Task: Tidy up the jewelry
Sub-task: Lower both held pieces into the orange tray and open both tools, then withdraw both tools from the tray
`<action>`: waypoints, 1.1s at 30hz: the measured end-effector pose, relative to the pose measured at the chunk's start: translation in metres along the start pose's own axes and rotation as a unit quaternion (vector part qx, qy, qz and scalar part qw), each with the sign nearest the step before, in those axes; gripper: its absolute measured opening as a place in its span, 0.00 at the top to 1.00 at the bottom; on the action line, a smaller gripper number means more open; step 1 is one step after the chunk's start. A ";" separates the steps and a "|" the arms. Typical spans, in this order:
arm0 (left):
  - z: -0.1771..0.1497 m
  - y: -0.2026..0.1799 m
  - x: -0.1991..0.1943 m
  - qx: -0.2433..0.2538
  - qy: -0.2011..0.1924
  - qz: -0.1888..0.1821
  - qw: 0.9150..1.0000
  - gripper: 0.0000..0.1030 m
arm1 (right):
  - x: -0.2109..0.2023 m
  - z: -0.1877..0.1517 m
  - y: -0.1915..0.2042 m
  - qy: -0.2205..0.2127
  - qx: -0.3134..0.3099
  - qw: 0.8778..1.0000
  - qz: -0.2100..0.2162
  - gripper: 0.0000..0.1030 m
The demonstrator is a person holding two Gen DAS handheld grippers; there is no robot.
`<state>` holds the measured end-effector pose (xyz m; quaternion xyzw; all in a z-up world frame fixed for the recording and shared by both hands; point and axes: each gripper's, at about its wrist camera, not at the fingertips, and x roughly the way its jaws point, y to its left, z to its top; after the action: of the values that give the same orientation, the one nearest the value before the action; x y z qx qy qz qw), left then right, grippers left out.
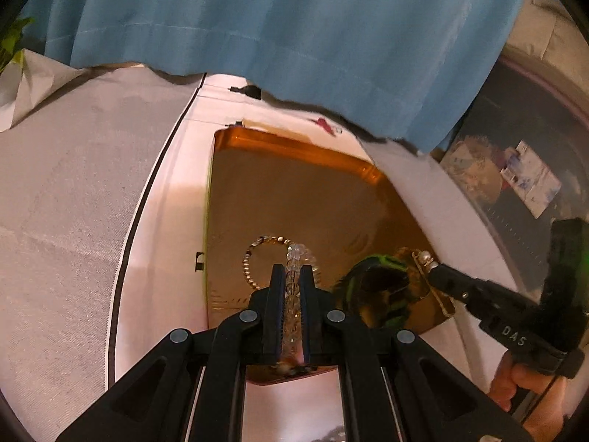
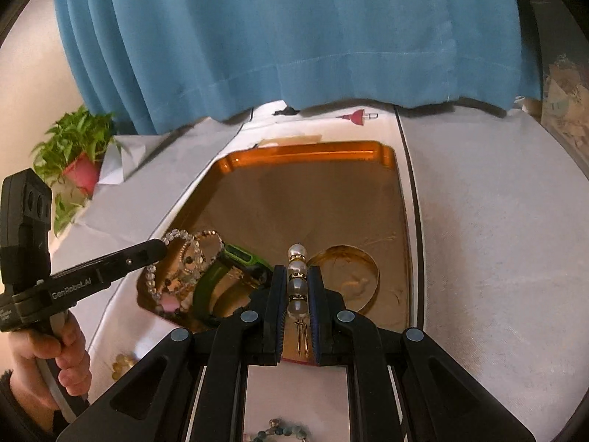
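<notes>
In the left wrist view, the left gripper (image 1: pixel 292 287) sits low at centre frame with its two jaws drawn close onto a strand of clear faceted crystal beads (image 1: pixel 294 258), which runs up between the pads and curls out past the tips over the shiny amber-gold rectangular tray (image 1: pixel 294 147). Just left of the tips, lying on the tray floor, is one small gold-bead bracelet (image 1: pixel 247 261); to the right is one green-and-black watch (image 1: pixel 383 287). In the right wrist view, the right gripper (image 2: pixel 297 287) occupies lower centre, jaws nearly together on a gold hairpin topped with a row of white pearls (image 2: pixel 297 276); four pearls show, the top one clear of the tips, and the pin's two gold prongs hang below between the jaws. Immediately right of these tips, one plain gold bangle (image 2: pixel 349 280) rests in the tray. Both grippers hang over the tray's near end. At the bottom edge of the right wrist view, one bluish bead bracelet (image 2: pixel 283 432) lies on the white cloth (image 2: pixel 497 258), and a cluster of yellowish beads (image 2: pixel 123 362) shows at lower left.
</notes>
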<state>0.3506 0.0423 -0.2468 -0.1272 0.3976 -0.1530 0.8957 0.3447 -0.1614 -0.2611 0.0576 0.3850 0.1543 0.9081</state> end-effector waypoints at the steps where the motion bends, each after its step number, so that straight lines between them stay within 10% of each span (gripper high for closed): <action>1: -0.002 -0.002 0.001 0.009 0.003 0.012 1.000 0.95 | 0.000 0.000 0.001 0.002 -0.004 1.000 -0.002 0.88; 3: -0.004 -0.005 0.002 0.018 0.005 0.030 0.999 0.87 | 0.004 -0.004 0.007 0.012 -0.023 1.000 -0.007 0.88; 7: -0.005 -0.012 -0.009 0.031 -0.004 0.045 0.998 0.34 | 0.001 -0.009 0.012 0.016 -0.045 0.999 -0.025 0.74; 10: -0.008 -0.023 -0.027 0.057 -0.022 0.058 0.996 0.30 | -0.014 -0.014 0.012 -0.004 -0.041 0.999 -0.032 0.39; 18: -0.032 -0.049 -0.077 0.057 -0.030 0.050 0.997 0.22 | -0.071 -0.047 0.015 -0.058 0.029 0.998 0.010 0.30; 22: -0.048 -0.071 -0.119 0.079 -0.047 0.057 0.994 0.17 | -0.103 -0.065 0.039 -0.068 0.004 0.998 -0.007 0.02; 28: -0.069 -0.088 -0.181 0.058 -0.063 0.031 0.996 0.01 | -0.147 -0.087 0.065 -0.029 0.021 0.999 -0.008 0.00; 33: -0.084 -0.098 -0.217 0.079 -0.086 0.119 0.986 0.01 | -0.193 -0.093 0.073 -0.026 0.048 0.998 -0.033 0.00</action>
<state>0.1325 0.0243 -0.1210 -0.0207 0.3180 -0.0649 0.9456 0.1343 -0.1567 -0.1784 0.0923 0.3702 0.1039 0.9185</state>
